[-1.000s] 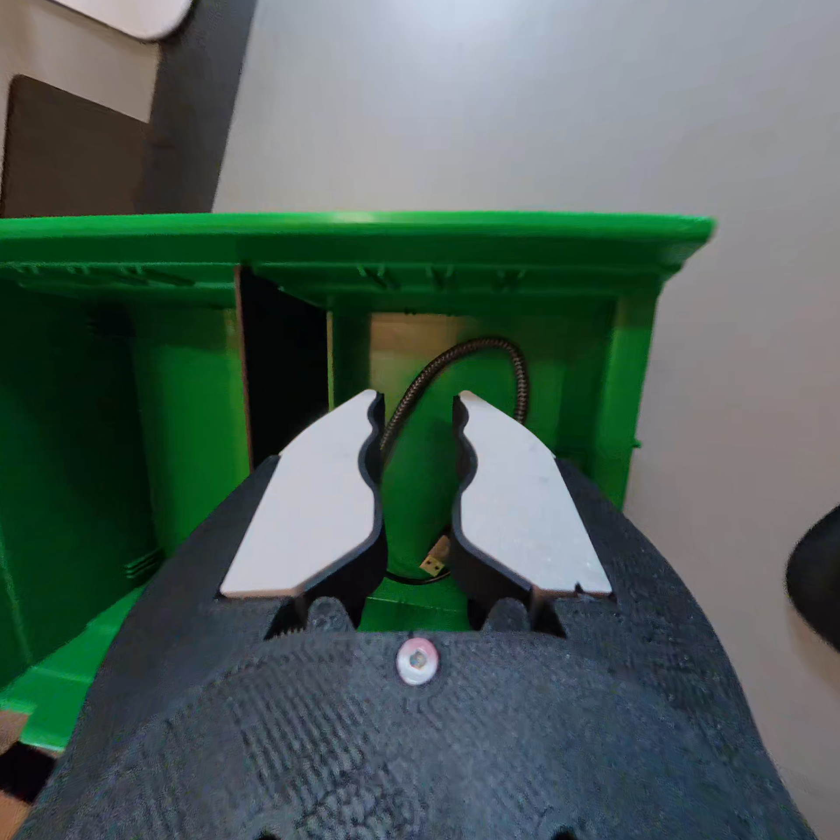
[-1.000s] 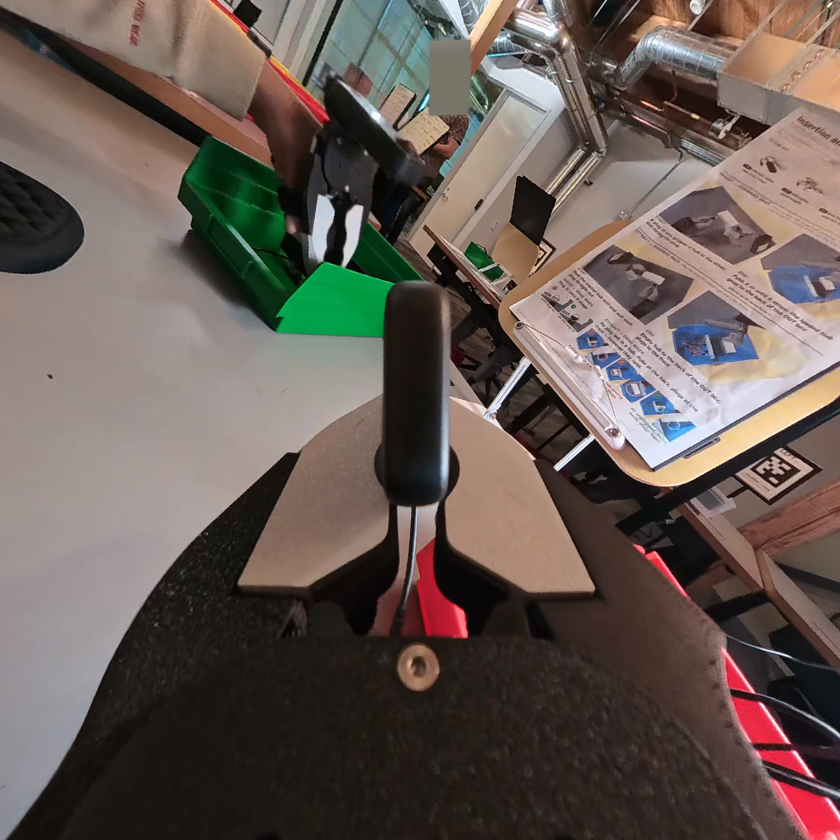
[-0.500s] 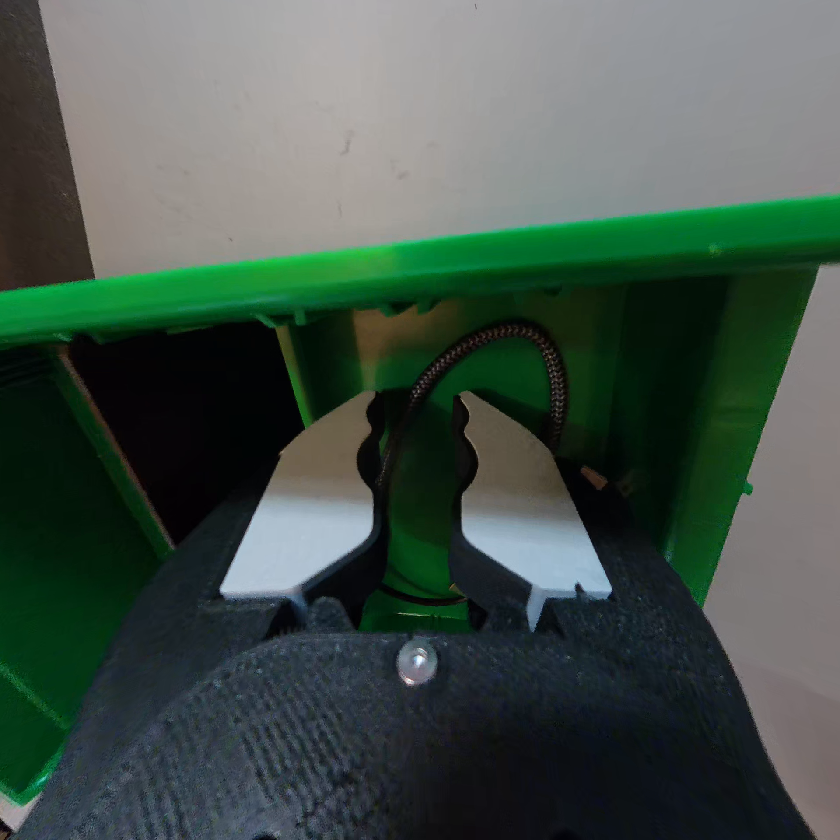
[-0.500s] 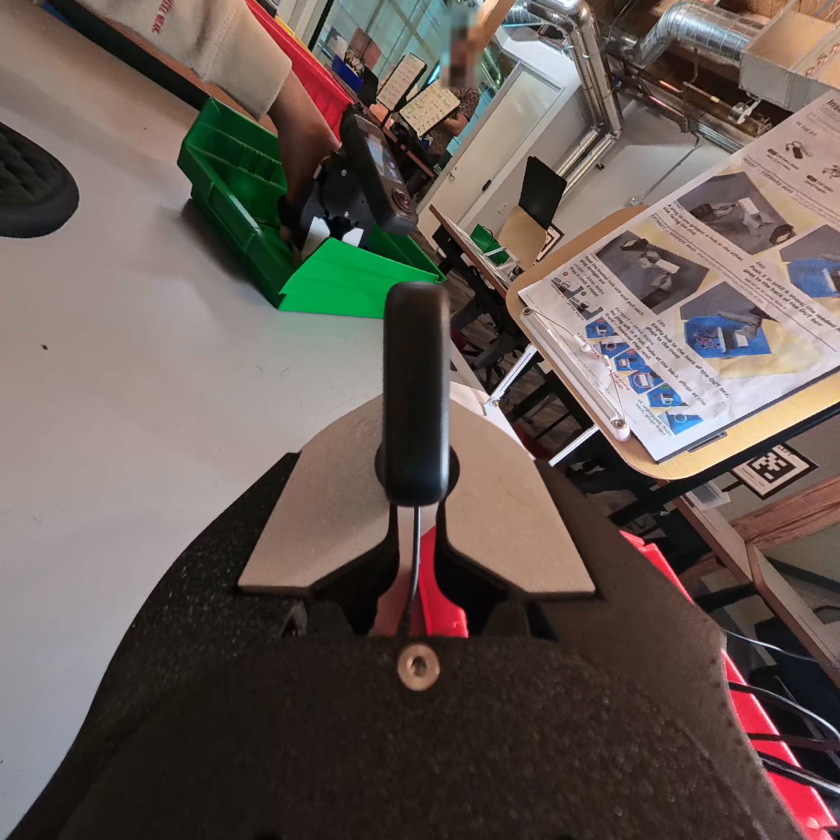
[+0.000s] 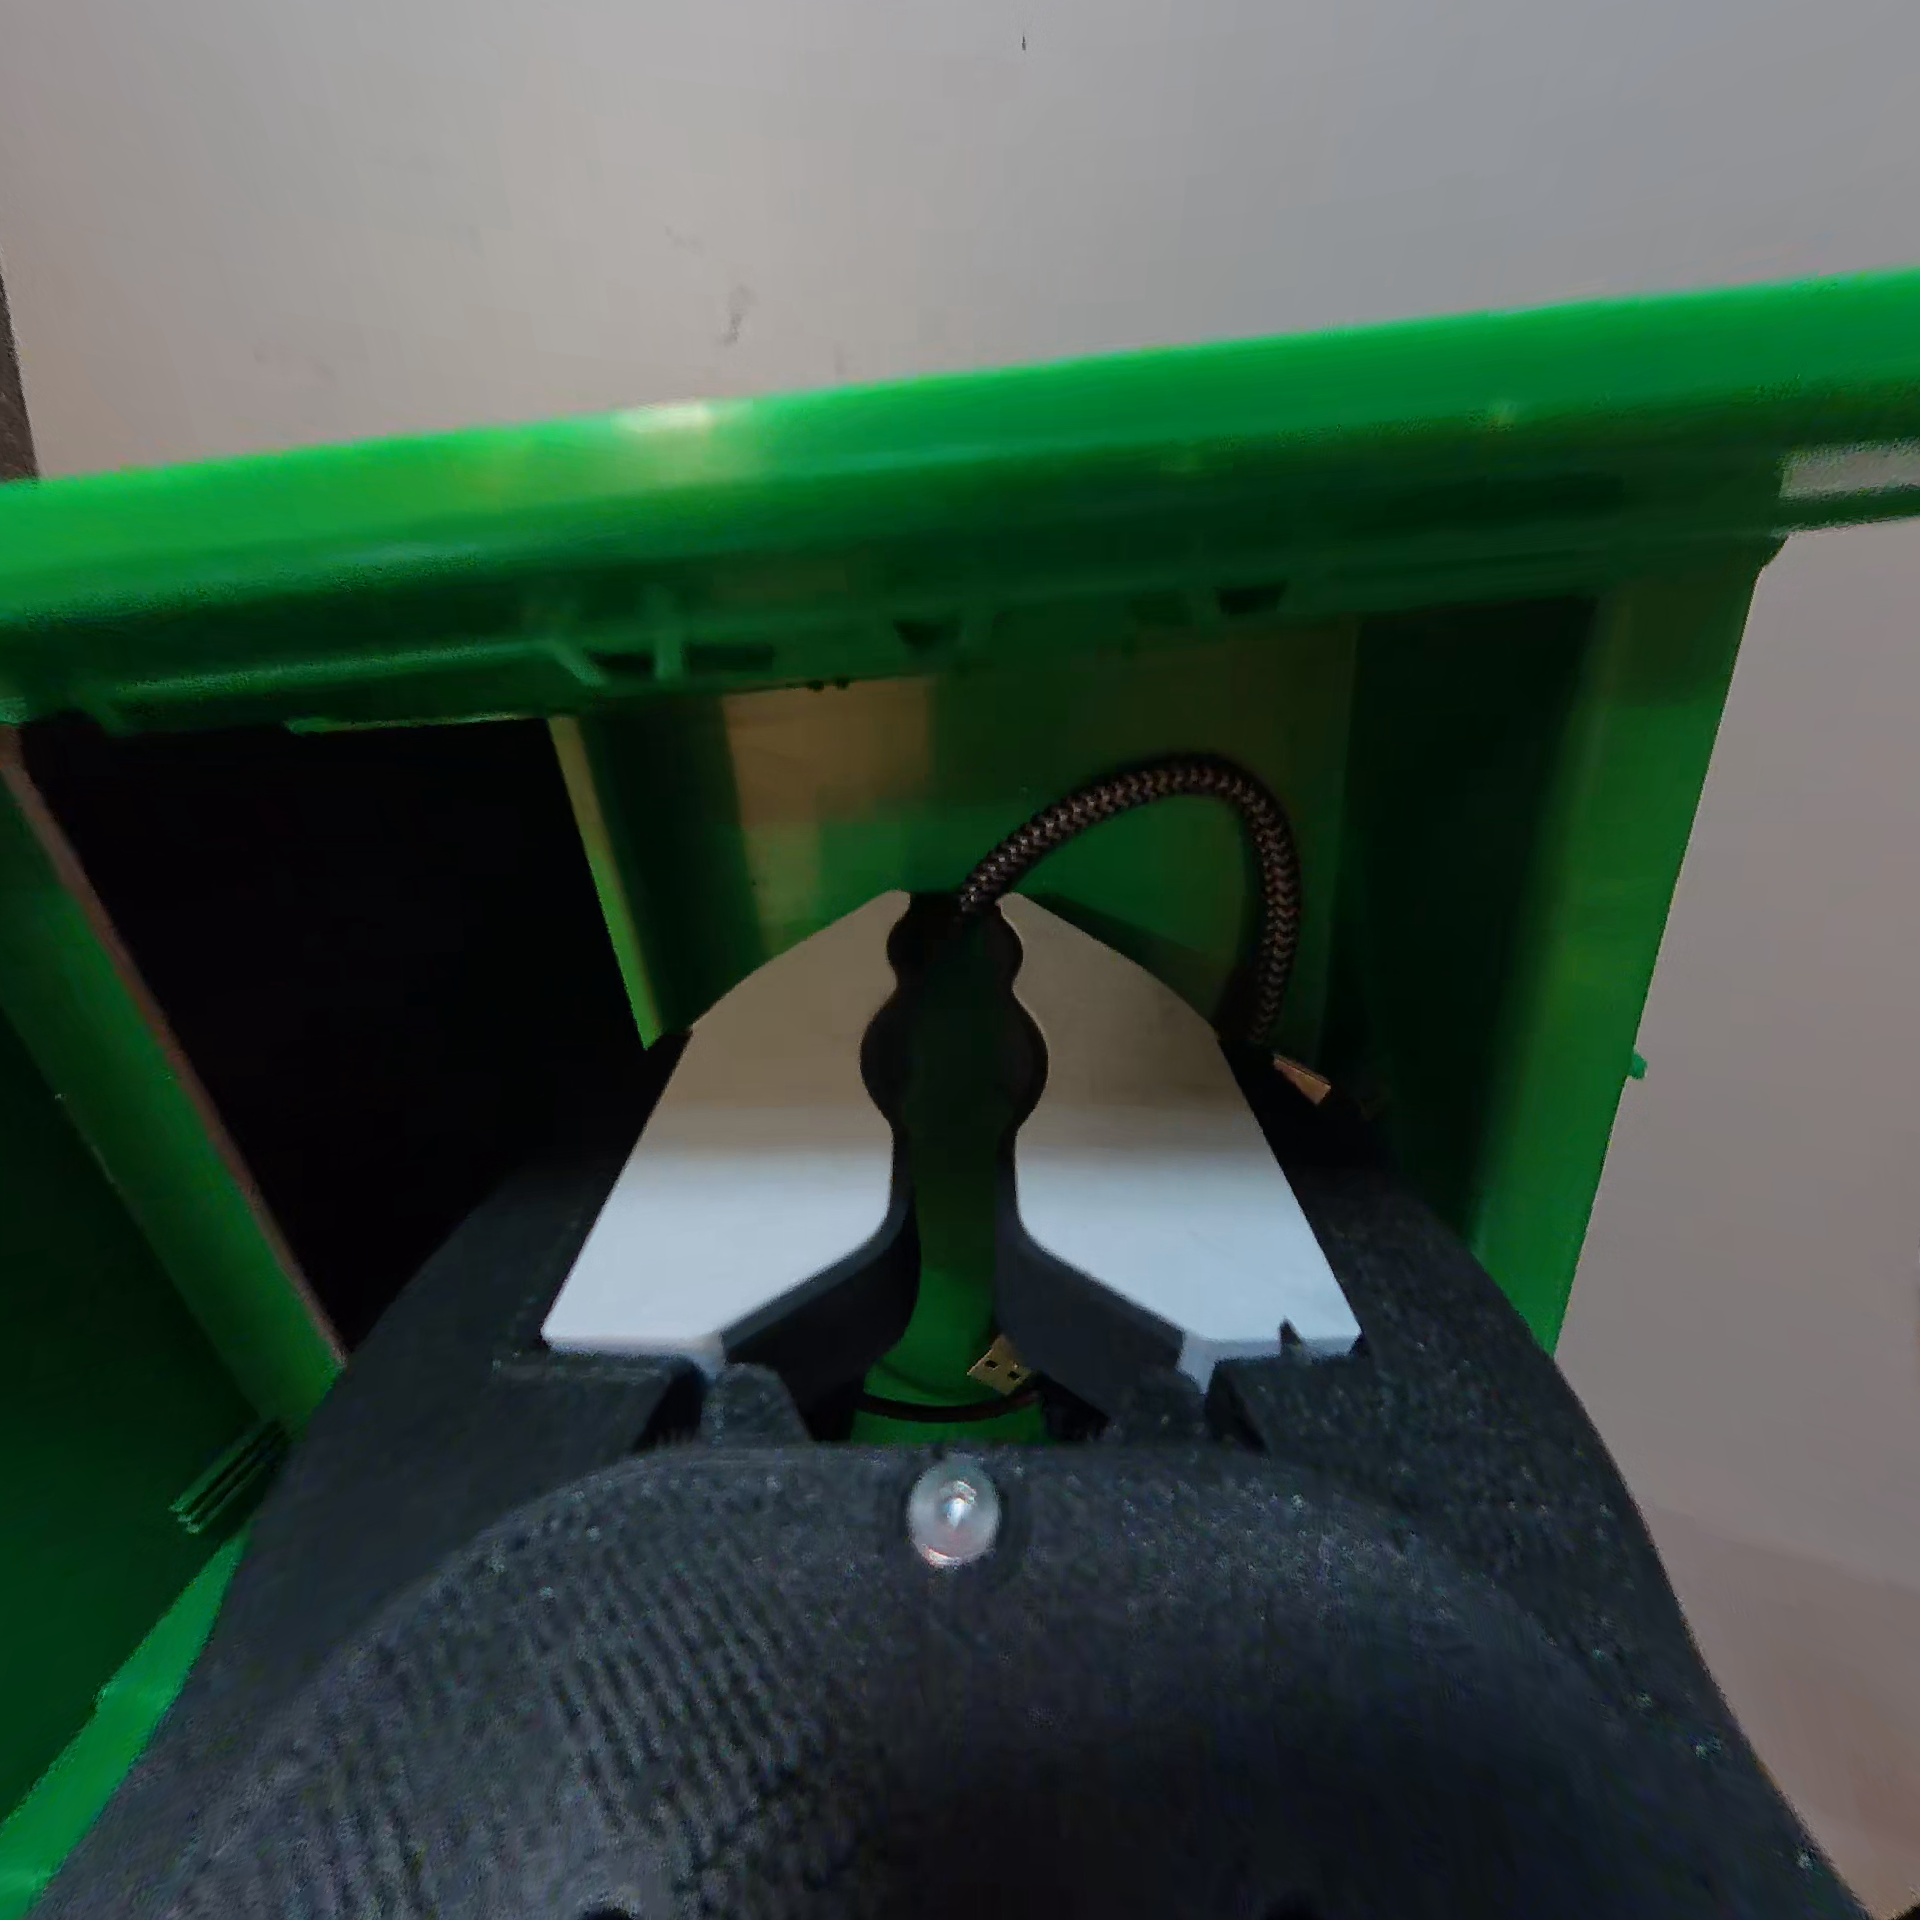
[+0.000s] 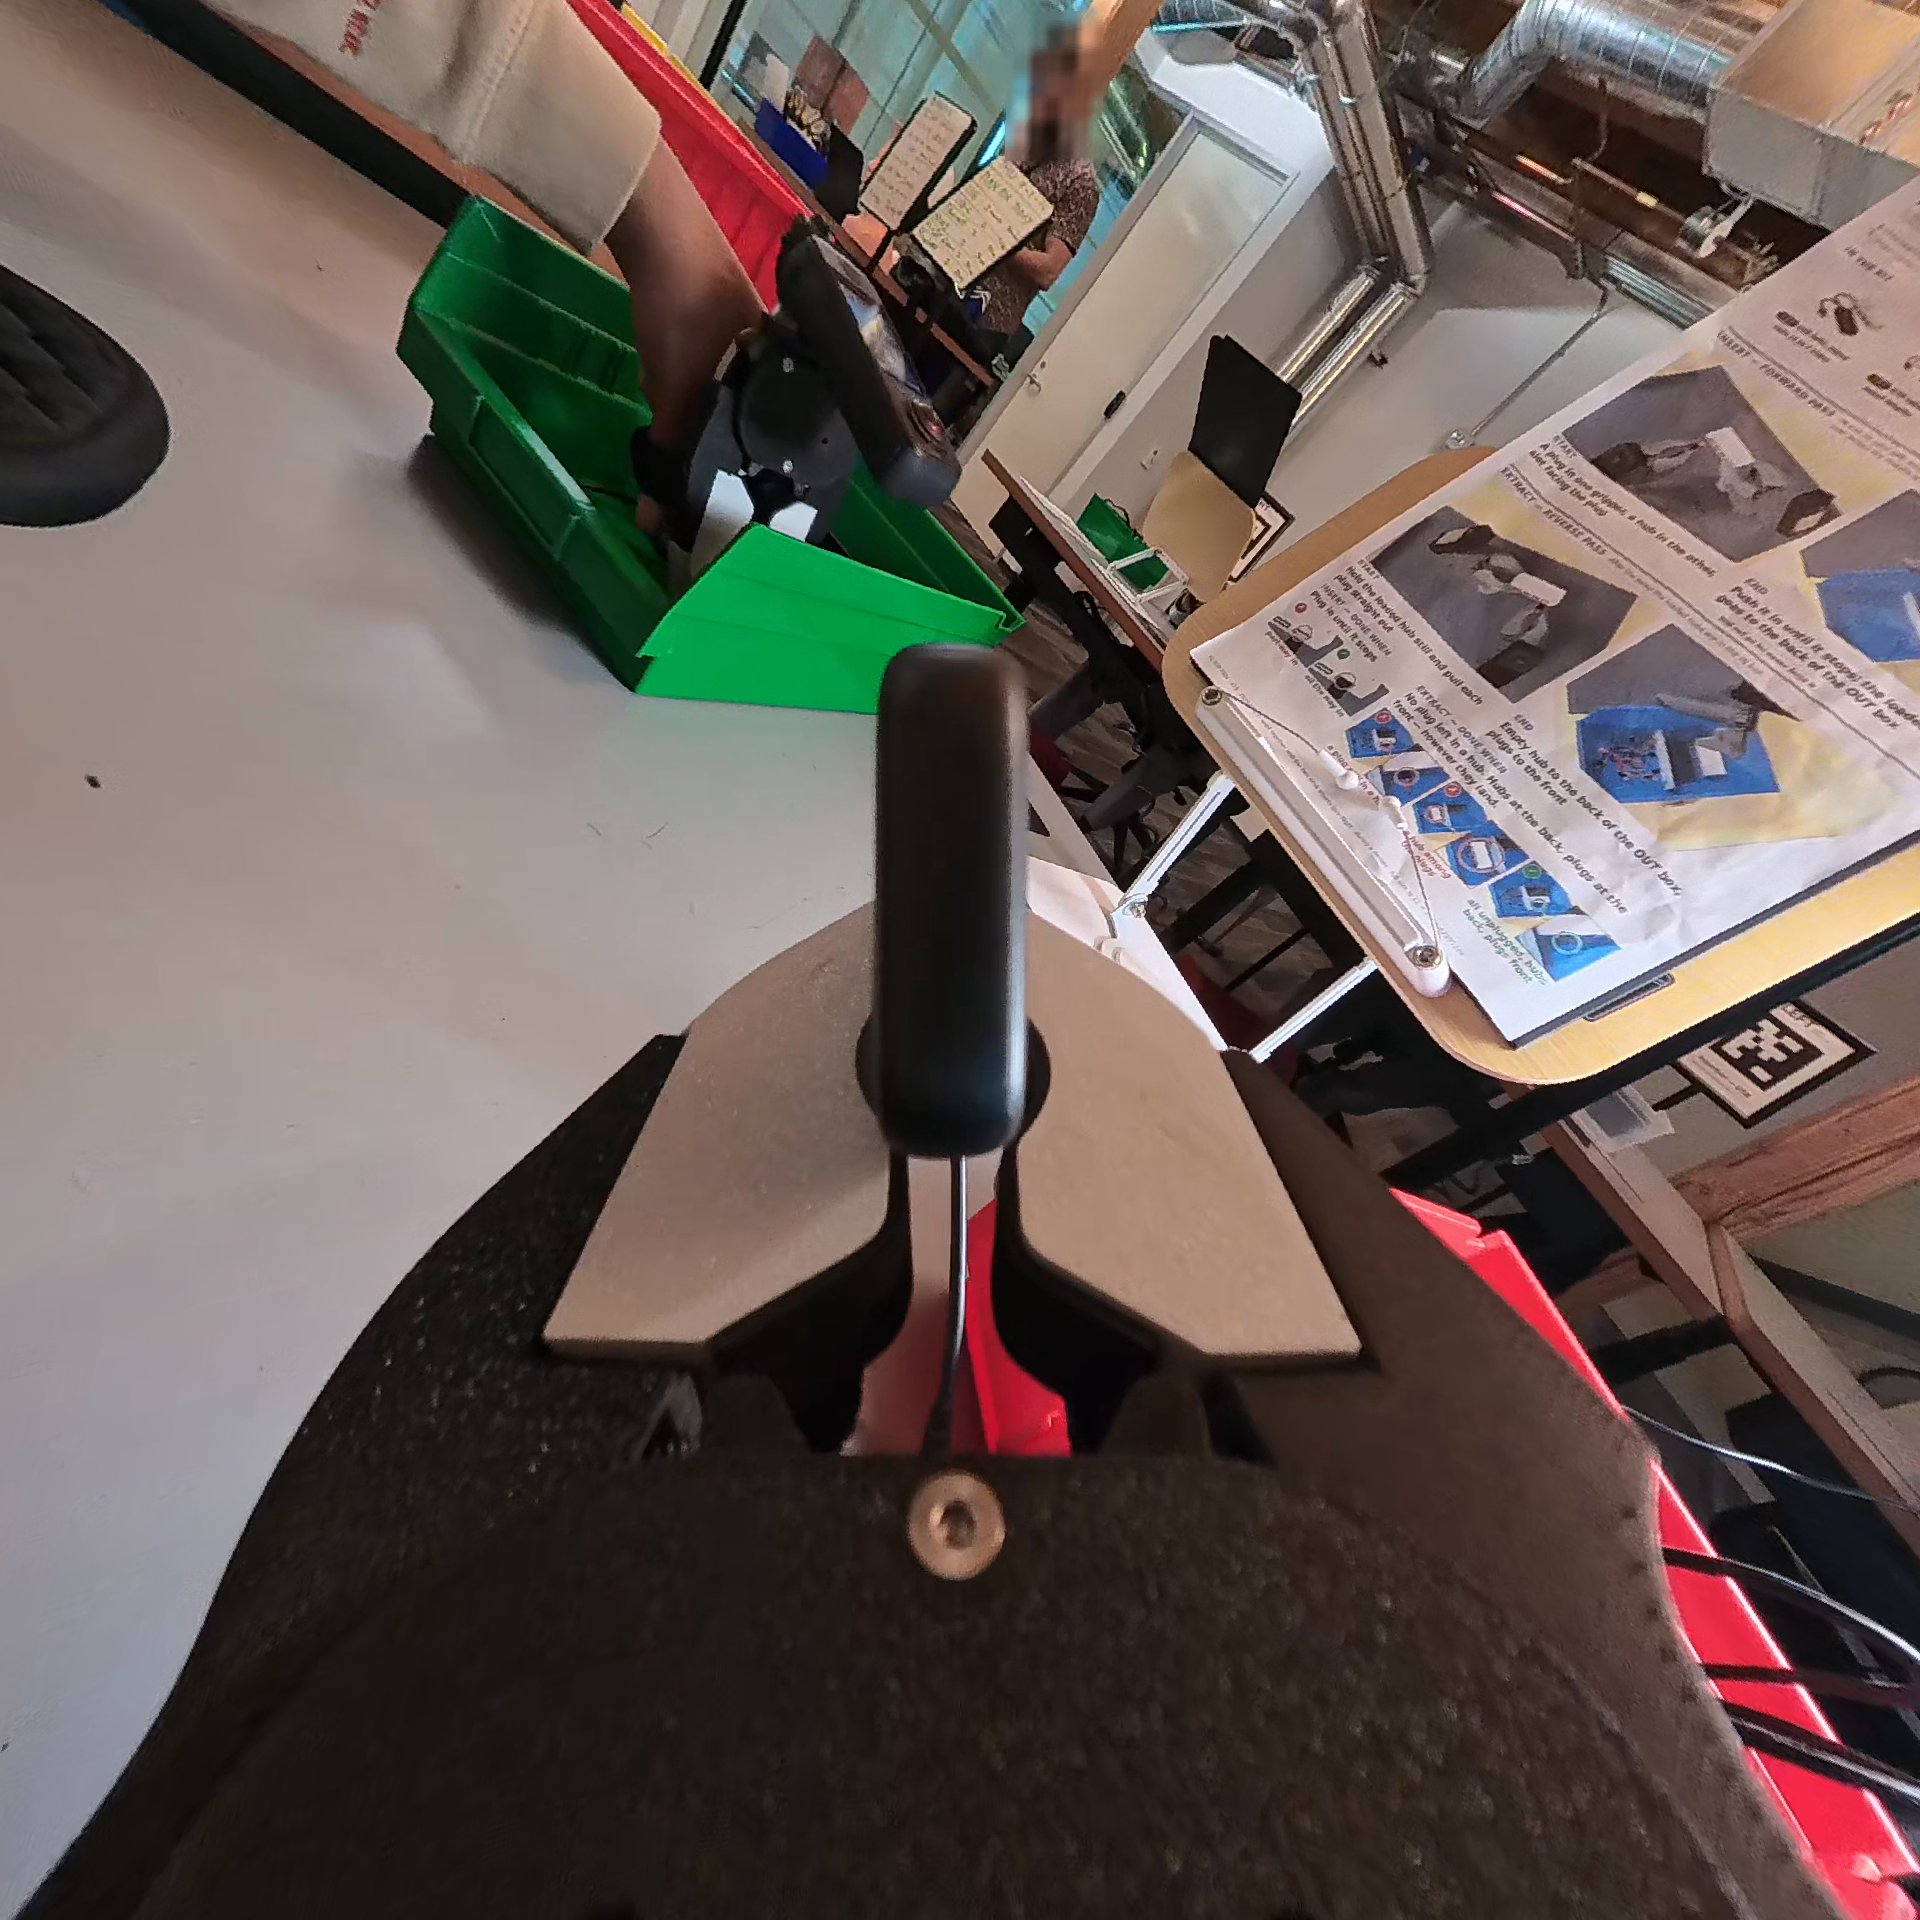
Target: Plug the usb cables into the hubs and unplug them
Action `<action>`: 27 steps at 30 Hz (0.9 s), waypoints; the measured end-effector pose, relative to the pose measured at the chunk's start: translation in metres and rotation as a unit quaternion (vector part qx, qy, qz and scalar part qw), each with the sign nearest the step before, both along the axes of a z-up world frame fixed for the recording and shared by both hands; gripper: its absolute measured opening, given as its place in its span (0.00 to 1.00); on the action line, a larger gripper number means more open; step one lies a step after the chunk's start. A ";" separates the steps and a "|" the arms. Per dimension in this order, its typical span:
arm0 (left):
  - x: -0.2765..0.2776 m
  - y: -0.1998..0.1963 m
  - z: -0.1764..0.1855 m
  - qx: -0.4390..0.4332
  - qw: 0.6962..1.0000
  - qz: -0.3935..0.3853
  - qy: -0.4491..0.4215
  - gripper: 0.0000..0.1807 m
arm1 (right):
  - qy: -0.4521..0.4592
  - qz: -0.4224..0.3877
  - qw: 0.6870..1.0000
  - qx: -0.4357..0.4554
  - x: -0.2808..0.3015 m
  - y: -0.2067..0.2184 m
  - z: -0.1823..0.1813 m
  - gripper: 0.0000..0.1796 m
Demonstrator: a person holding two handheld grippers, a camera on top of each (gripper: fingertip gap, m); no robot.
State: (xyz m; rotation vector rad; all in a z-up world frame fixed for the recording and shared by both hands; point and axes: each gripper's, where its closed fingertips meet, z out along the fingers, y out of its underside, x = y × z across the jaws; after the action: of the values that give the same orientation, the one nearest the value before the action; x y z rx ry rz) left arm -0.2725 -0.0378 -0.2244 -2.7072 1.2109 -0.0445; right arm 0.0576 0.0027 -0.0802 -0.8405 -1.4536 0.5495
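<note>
In the left wrist view my left gripper (image 5: 956, 920) is down inside a green bin (image 5: 935, 488), shut on a black braided usb cable (image 5: 1195, 779). The cable leaves the fingertips, arcs up and drops to the right. A gold usb plug (image 5: 1003, 1387) lies on the bin floor under the fingers. In the right wrist view my right gripper (image 6: 951, 935) is shut on a black oblong hub (image 6: 951, 831), held upright above the grey table (image 6: 312, 935). A thin black lead (image 6: 961, 1299) hangs from the hub. The left gripper (image 6: 800, 447) shows farther off in the green bin (image 6: 520, 468).
A person's arm and sleeve (image 6: 665, 260) reach into the bin. A tilted board with a printed instruction sheet (image 6: 1558, 779) stands to the right. A red bin (image 6: 1766, 1610) sits below the table edge. A black round pad (image 6: 62, 416) lies at the table's left.
My left gripper has moved deeper into the green bin and closed its fingers on the braided cable. My right gripper keeps holding the hub, almost still.
</note>
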 end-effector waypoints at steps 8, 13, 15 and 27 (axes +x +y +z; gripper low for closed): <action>0.002 0.001 0.015 0.055 0.997 -0.006 0.056 0.05 | 0.009 -0.004 1.000 -0.003 0.003 0.002 0.004 0.07; -0.003 0.006 0.077 0.140 0.986 0.009 0.092 0.04 | 0.014 -0.004 1.000 -0.006 0.004 0.002 0.007 0.07; -0.007 0.009 0.112 0.186 0.977 0.023 0.107 0.04 | 0.017 -0.004 1.000 -0.004 0.004 0.001 0.008 0.07; 0.128 -0.015 0.266 0.438 0.868 0.031 -0.231 0.03 | 0.041 -0.001 0.999 -0.016 0.007 -0.001 0.018 0.07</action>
State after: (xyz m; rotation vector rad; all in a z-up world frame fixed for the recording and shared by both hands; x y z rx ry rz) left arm -0.1446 -0.0529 0.0416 -1.7863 0.7304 -0.0995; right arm 0.0645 0.0013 -0.0619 -0.8357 -1.3728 0.5996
